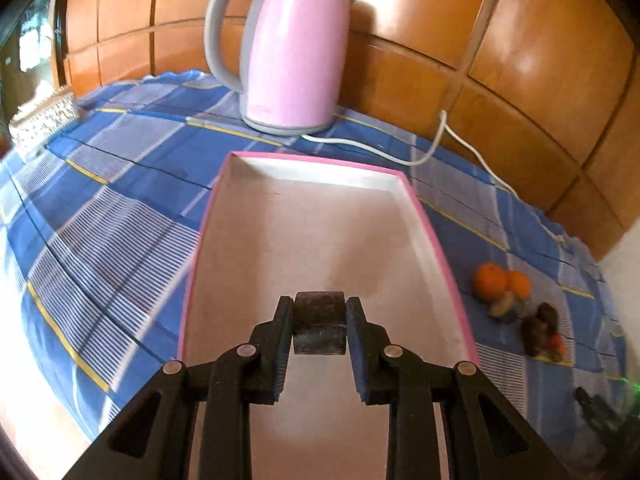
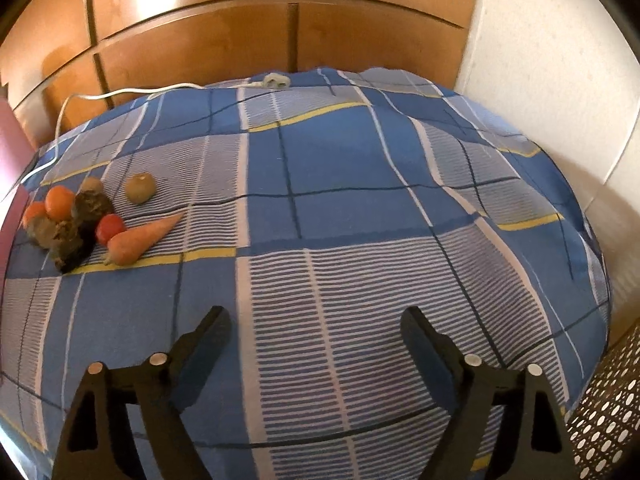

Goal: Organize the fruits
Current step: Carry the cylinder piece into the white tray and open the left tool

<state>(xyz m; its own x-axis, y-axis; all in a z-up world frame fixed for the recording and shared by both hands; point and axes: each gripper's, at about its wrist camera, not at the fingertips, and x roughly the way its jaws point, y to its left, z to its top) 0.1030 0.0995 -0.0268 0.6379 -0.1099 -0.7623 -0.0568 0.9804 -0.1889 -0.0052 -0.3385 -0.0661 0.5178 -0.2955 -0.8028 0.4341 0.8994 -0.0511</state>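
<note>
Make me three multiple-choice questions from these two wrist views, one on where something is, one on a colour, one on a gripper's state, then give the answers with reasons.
1. Over what does the left gripper hold the dark cylindrical piece?
A. pink-rimmed white tray
B. a wicker basket
C. the bare cloth

2. What colour is the electric kettle's body?
A. green
B. pink
C. black

3. How is the right gripper?
A. shut on a carrot
B. shut on nothing
C. open, nothing between its fingers

Answers: 1 A, the tray floor lies under the fingers; 2 B, its body is pink with a grey handle; 3 C, only blue checked cloth shows in the gap.
</note>
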